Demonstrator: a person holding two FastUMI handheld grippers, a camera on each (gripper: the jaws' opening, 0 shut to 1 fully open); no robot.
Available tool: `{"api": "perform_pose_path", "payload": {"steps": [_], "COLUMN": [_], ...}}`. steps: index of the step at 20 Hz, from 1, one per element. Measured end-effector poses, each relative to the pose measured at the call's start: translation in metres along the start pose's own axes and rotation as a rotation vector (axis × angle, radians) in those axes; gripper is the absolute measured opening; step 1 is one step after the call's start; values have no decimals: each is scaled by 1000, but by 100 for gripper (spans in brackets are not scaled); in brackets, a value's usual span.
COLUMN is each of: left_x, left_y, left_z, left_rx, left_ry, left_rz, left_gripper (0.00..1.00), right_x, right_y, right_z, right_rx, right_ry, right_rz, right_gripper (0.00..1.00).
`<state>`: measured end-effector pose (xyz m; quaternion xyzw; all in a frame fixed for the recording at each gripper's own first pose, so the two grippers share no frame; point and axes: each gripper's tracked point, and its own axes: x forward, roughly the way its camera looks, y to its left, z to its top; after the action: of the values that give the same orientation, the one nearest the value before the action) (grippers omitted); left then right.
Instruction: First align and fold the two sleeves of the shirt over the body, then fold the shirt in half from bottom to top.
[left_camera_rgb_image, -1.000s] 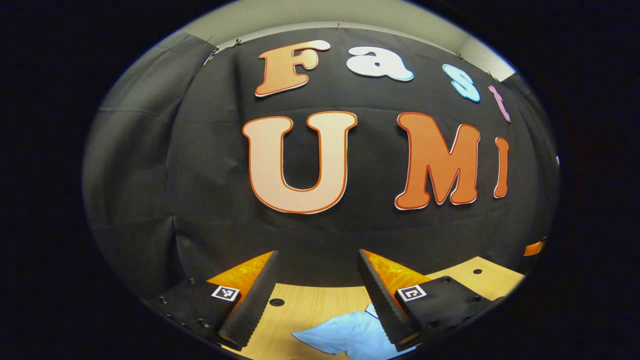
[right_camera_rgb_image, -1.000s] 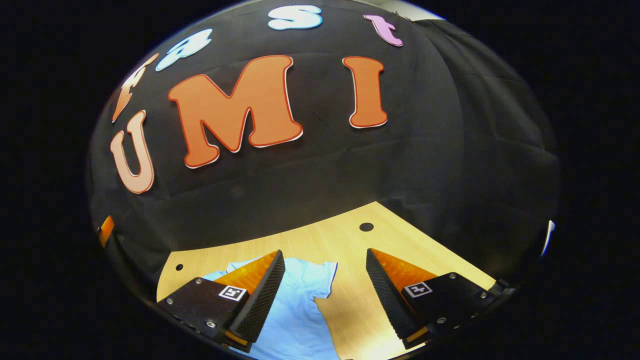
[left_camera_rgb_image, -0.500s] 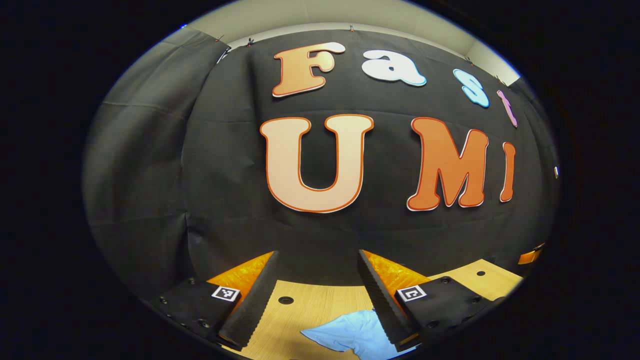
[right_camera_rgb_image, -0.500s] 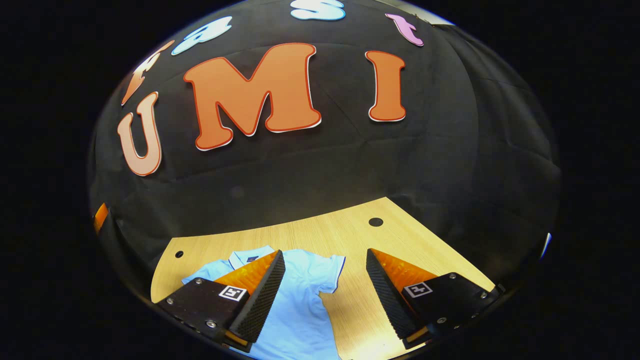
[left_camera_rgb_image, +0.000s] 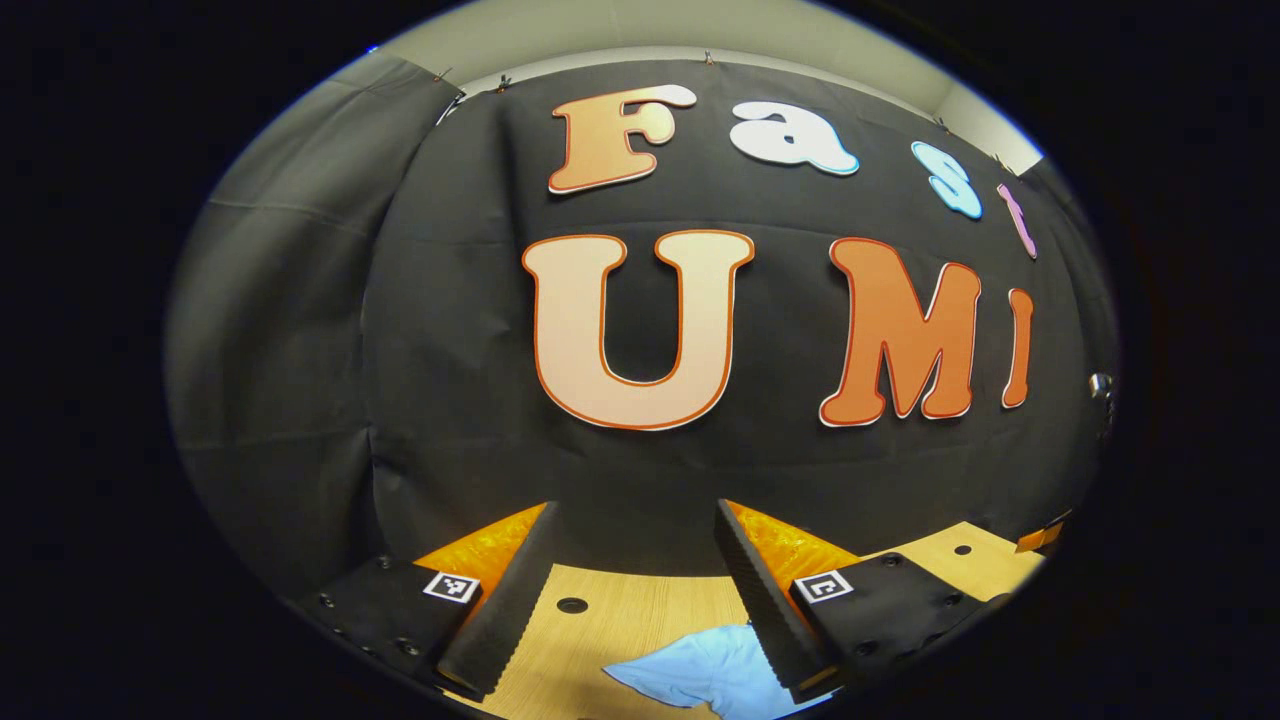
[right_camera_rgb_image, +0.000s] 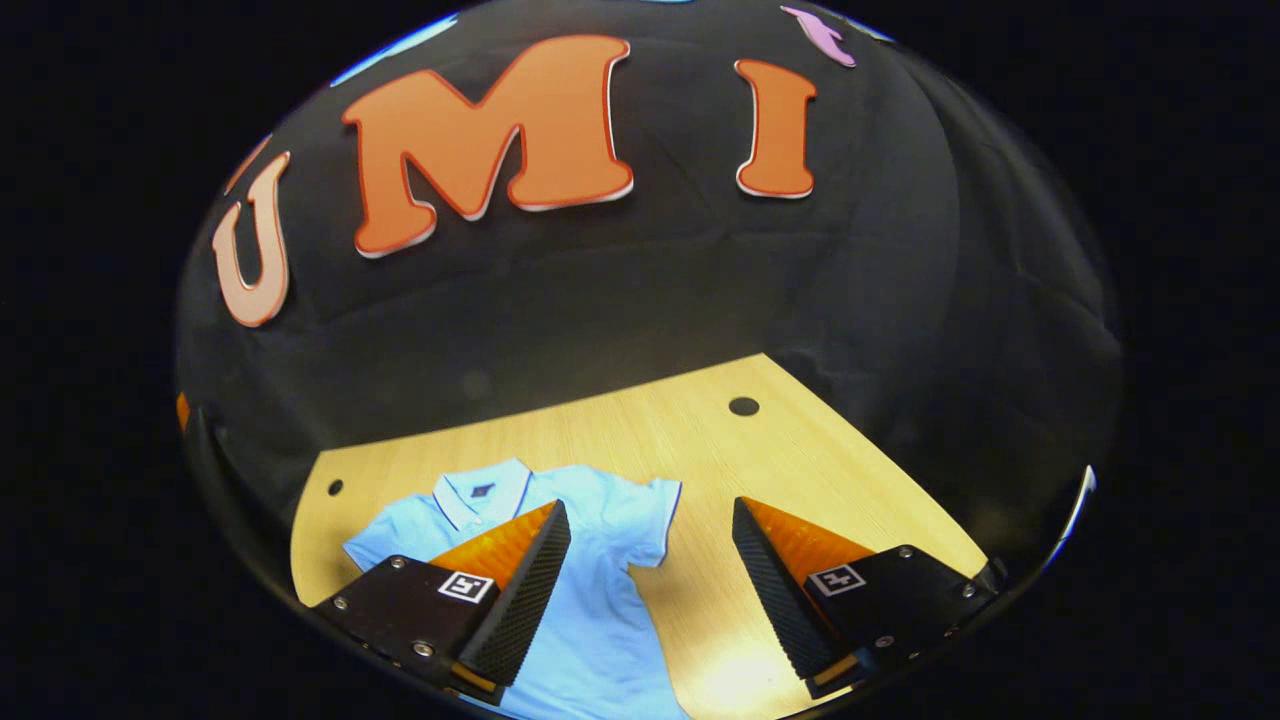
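Note:
A light blue polo shirt (right_camera_rgb_image: 590, 560) lies flat on the wooden table (right_camera_rgb_image: 700, 450), collar toward the far wall, both short sleeves spread out. My right gripper (right_camera_rgb_image: 650, 590) hangs open above the shirt's right side, its left finger over the chest and the right sleeve (right_camera_rgb_image: 650, 520) between the fingers. In the left gripper view a blue sleeve (left_camera_rgb_image: 700, 670) lies on the table just below my open left gripper (left_camera_rgb_image: 630, 600), near its right finger. Neither gripper holds anything.
The table (left_camera_rgb_image: 620, 620) has small round holes (right_camera_rgb_image: 743, 406) near its back edge. The black cloth wall (left_camera_rgb_image: 450, 400) stands close behind the table. Bare wood lies to the right of the shirt.
The right gripper view has tipped downward, so more of the shirt, with collar and both sleeves, has come into sight. The left gripper has shifted only slightly.

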<state>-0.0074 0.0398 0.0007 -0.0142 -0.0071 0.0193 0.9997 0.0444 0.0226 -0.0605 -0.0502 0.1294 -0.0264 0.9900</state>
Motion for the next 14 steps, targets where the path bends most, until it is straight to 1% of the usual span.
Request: {"api": "perform_pose_path", "payload": {"steps": [1,2,3,4,5,6,7,8,9,11,14], "left_x": [2,4,7,8,9,10,12,13,15,16,15], "left_y": [0,3,6,10,13,15,19,23,30,40,55], "left_z": [0,-1,-1,-4,-6,-10,-14,-19,-24,-30,-38], "left_rx": [3,6,7,4,-1,-6,-14,-18,-17,-4,11], "left_ry": [-1,1,3,6,11,20,28,39,51,64,80], "left_rz": [-4,0,5,10,14,16,21,30,43,68,98], "left_gripper": [98,98,96,96,98,98,96,98,98,98,98], "right_x": [9,26,43,61,80,97,116,132,146,166,189], "right_y": [3,5,5,5,3,1,1,-1,-2,-1,-1], "right_z": [-4,-12,-19,-23,-29,-36,-43,-51,-58,-75,-97], "right_rx": [13,26,36,45,52,53,49,43,31,28,19], "right_ry": [43,93,141,181,225,265,297,335,371,450,516], "right_rz": [7,12,12,6,-6,-20,-31,-42,-53,-55,-73], "right_gripper": [99,99,99,99,99,98,99,99,99,99,99]}}
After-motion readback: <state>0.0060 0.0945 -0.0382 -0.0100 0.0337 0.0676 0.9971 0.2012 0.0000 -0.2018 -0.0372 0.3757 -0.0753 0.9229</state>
